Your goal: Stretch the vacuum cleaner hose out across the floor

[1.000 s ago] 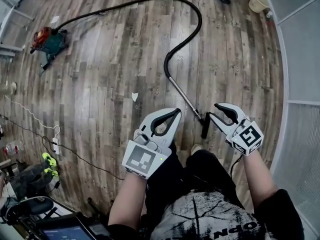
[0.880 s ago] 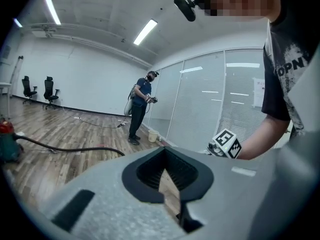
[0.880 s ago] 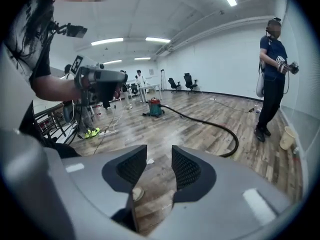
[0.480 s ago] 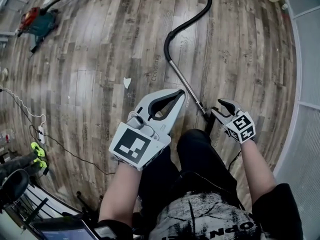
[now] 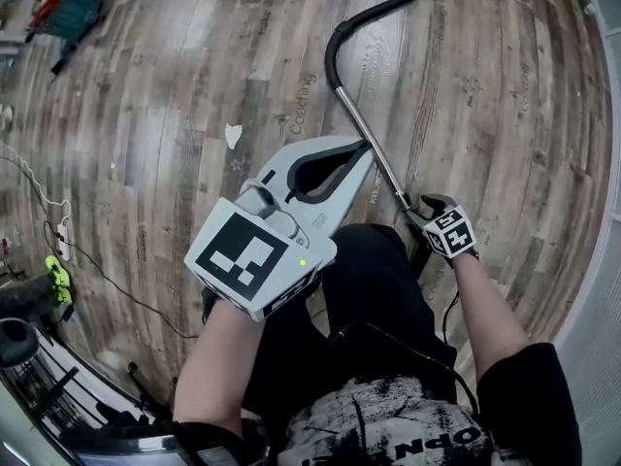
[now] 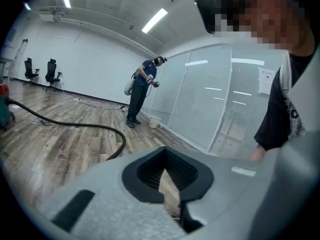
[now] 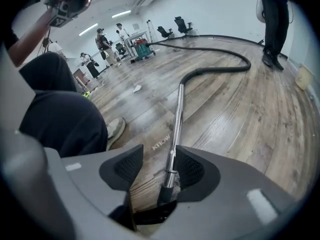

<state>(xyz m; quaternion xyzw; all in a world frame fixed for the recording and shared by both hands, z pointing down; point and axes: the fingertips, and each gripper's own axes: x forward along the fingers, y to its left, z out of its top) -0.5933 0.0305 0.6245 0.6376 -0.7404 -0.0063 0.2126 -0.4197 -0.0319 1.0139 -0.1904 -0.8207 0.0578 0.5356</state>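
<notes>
Hose point(image 5: 383, 8), vacuum cleaner, black: lay on the plank floor point(image 5: 194, 85), reaching me from the red-and-teal cleaner body point(image 5: 66, 13) far off at the upper left of the head view, and ending in a hook-shaped bend where it joined the metal wand point(image 5: 389, 175). The wand ran straight from that bend down to my right gripper point(image 5: 417, 207). Right gripper: held low beside my leg, jaws spread, straddling the wand's near end where bright tube met a dark cuff. The tube sat close against one pad and the other stood off, so I judged it not clamped. I read the low placement as a set-up for drawing the wand away from the cleaner, since the curve and hook showed slack to take out. Left gripper point(image 5: 361, 149): raised high toward the head camera, jaws drawn together at the tips, nothing between them. I judged it parked clear of the work. White scrap point(image 5: 233, 136): lay on the boards left of the wand, well apart from it. Writing: a pale word printed on the floor beside the wand, seemingly "Coating" in the head view and "know" in the right gripper view. I was sure of neither. My shirt point(image 5: 427, 435) bore large letters, inverted and cut off, roughly "OPN". The gripper cubes carried square markers only.
</notes>
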